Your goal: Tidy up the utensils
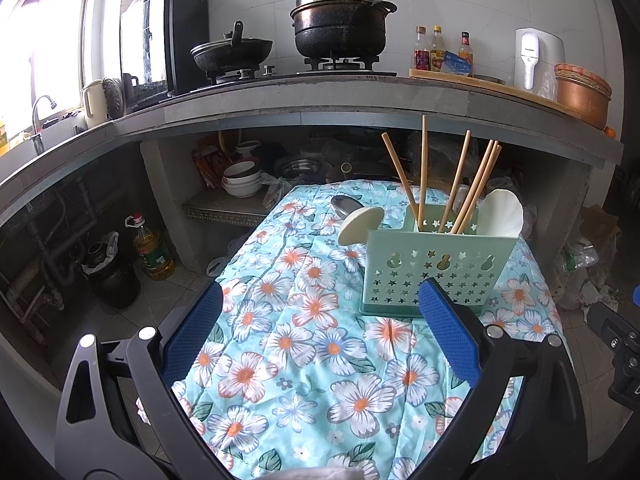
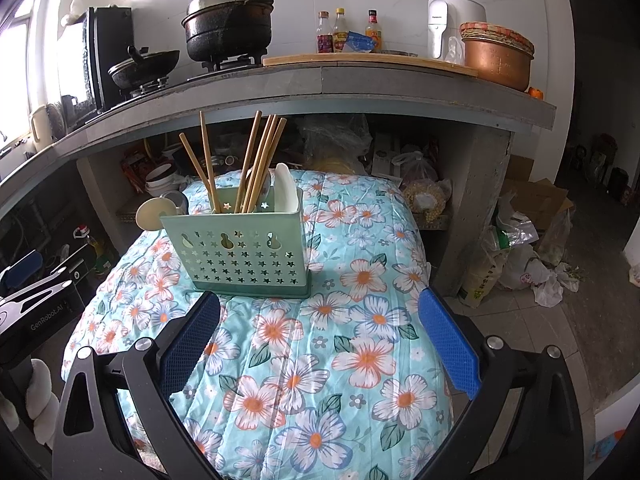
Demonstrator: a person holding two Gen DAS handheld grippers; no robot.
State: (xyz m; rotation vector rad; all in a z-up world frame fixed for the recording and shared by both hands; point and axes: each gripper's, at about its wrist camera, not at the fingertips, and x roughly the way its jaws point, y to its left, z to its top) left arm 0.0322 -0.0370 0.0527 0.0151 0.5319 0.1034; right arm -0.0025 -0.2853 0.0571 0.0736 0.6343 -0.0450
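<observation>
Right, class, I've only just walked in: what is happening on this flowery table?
A person holds a gripper in each hand, tidying utensils. The left gripper and the right gripper are both open and hold nothing, hovering over the floral cloth. The green holder stands upright on the cloth, with wooden chopsticks and a white spoon in it. A metal spoon lies on the cloth behind the holder.
</observation>
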